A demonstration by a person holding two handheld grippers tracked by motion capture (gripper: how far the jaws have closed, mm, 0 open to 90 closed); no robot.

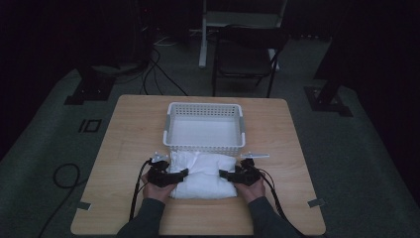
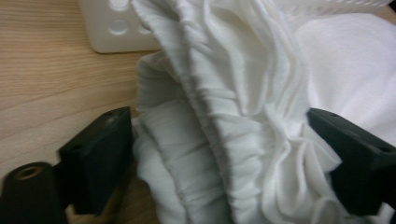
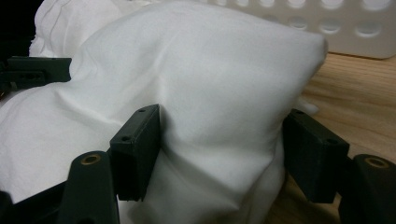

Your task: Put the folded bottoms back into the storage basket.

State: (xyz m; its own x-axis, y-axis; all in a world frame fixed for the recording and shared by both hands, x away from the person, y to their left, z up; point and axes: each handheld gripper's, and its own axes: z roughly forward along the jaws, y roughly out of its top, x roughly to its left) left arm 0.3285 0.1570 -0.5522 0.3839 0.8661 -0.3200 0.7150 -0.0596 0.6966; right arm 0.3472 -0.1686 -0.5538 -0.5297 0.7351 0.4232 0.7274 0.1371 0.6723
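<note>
Folded white cloth [image 1: 203, 176] gripped at both ends, basket [image 1: 204, 145] still empty

At lower centre, left gripper [image 1: 181, 175] and right gripper [image 1: 224, 174] each pinch a cloth end on the table [image 1: 124, 148]; lifting it into the basket just above remains.

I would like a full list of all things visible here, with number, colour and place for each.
folded cloth: one, white, on the table's near half, just in front of the basket
basket: one, white, perforated plastic, at the middle of the table; nothing visible inside
table: one, light wood, centre of the scene
chair: one, dark, on the floor beyond the table
cables: several, black, on the floor beyond the table and at its left
left gripper: one, black, at the cloth's left end, bunched cloth between its jaws
right gripper: one, black, at the cloth's right end, jaws pressing the cloth from both sides
sleeves: two, dark grey, bottom edge of the high view
</note>
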